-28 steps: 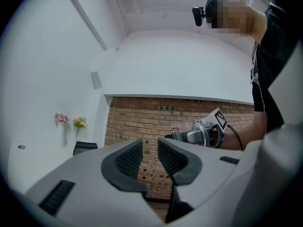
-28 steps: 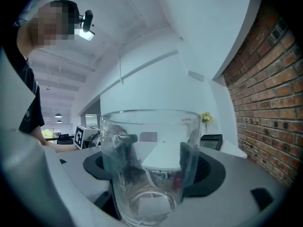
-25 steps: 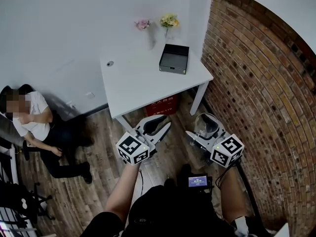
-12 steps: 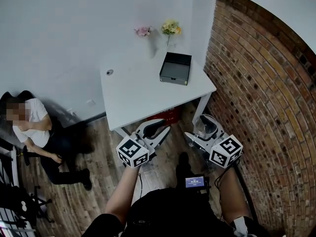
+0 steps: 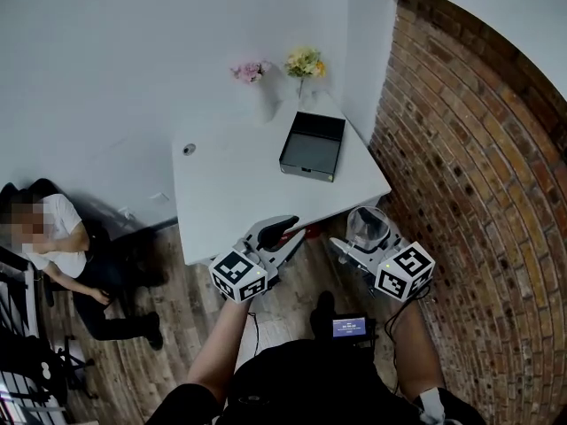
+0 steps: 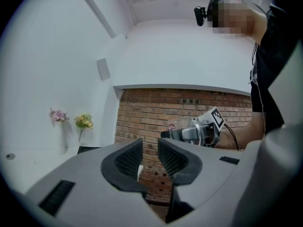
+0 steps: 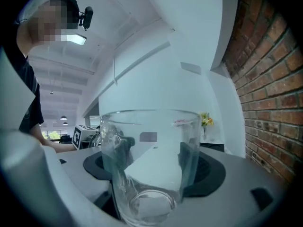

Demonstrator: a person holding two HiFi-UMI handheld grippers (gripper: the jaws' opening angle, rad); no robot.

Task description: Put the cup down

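White plaster wall behind and a brick wall (image 5: 478,193) on the right enclose a white table (image 5: 239,193) standing on a wooden floor (image 5: 177,326). On the table, toward its far right part, lies a black tray (image 5: 311,146); behind it, against the plaster, stand two slim vases, one with pink flowers (image 5: 247,71) and one with yellow flowers (image 5: 304,62). A person (image 5: 62,237) sits on the floor at the left, well apart from the table.

The right claw (image 5: 365,235) grips a clear glass cup (image 7: 149,164), a dark pad pressed to each side of it, mouth upward (the handle shows on its left in the right gripper view). The cup is in the air, not on the table: in the head view it hangs over the floor just off the table's near right corner, close to the bricks.

The left claw (image 6: 150,157) holds nothing; its ribbed pads stand only a narrow gap apart. It hovers at the table's near edge, beside the right claw, the two not touching.
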